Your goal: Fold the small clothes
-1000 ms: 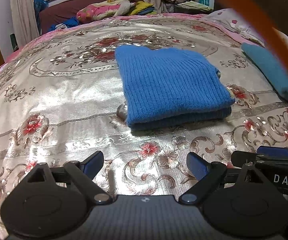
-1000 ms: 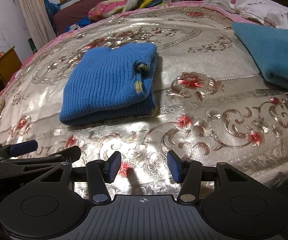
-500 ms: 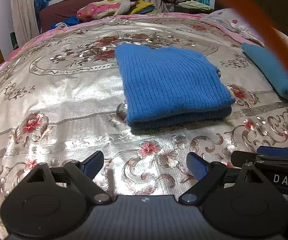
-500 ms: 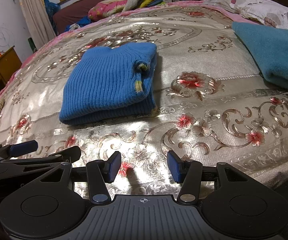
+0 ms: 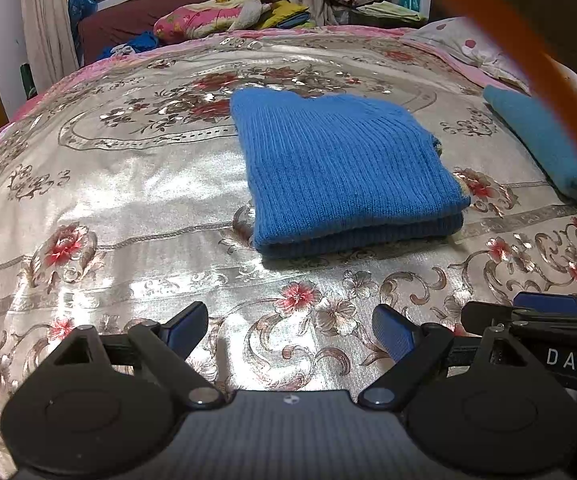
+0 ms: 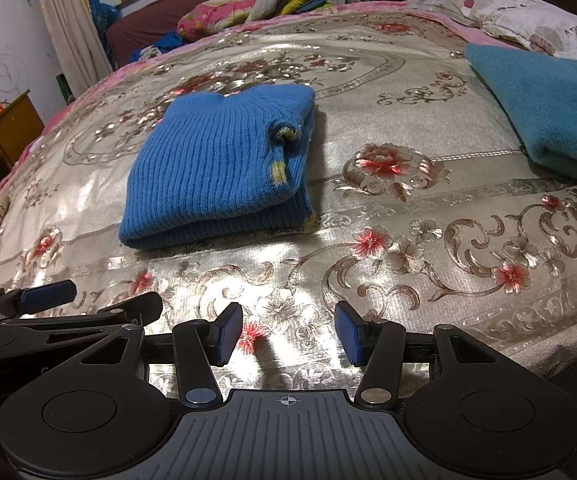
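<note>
Sweater [image 5: 344, 168], blue and folded, lies on the bed [image 5: 128, 184]. Left hand-held gripper [image 5: 290, 330] and right hand-held gripper [image 6: 288, 334] hover near it, jaws apart, holding nothing.

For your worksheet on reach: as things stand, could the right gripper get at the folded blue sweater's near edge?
Probably yes. The right gripper is open and empty, and only bare bedspread lies between it and the folded blue sweater; nothing blocks the way.

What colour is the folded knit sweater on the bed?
Bright blue rib knit sweater, with yellow-green flecks at one cuff; clearest in right wrist view.
</note>
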The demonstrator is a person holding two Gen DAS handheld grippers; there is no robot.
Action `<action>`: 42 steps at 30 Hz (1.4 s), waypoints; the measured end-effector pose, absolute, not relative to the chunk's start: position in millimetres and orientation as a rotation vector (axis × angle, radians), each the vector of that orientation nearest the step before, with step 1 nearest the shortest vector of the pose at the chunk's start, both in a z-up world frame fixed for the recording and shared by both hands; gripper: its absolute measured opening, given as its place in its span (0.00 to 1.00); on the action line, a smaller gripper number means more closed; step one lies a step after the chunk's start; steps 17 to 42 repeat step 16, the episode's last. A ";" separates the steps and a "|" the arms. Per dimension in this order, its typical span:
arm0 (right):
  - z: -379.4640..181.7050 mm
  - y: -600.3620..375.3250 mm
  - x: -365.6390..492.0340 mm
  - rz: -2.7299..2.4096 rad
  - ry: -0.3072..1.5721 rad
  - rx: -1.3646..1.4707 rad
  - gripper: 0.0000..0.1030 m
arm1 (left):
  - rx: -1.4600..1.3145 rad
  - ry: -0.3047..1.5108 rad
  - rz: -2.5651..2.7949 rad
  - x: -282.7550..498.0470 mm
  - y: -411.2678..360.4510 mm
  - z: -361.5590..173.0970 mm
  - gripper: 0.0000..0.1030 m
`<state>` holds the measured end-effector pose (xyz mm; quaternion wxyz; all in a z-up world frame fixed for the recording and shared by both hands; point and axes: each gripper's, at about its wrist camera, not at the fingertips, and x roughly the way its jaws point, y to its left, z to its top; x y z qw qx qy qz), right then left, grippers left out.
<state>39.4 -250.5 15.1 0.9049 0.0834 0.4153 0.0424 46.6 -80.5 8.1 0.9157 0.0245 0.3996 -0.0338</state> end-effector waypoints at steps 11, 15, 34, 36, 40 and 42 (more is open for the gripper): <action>14.9 -250.7 39.5 0.088 0.859 0.172 0.49 | 0.046 0.824 -0.073 46.7 -80.7 8.4 0.90; 15.0 -250.7 39.5 0.088 0.860 0.173 0.49 | 0.046 0.825 -0.073 46.7 -80.7 8.3 0.90; 14.9 -250.6 39.6 0.088 0.860 0.173 0.49 | 0.046 0.825 -0.073 46.8 -80.7 8.3 0.90; 14.9 -250.6 39.6 0.088 0.860 0.173 0.49 | 0.046 0.825 -0.073 46.8 -80.7 8.3 0.90; 14.9 -250.6 39.6 0.088 0.860 0.173 0.49 | 0.046 0.825 -0.073 46.8 -80.7 8.3 0.90; 14.9 -250.6 39.6 0.088 0.860 0.173 0.49 | 0.046 0.825 -0.073 46.8 -80.7 8.3 0.90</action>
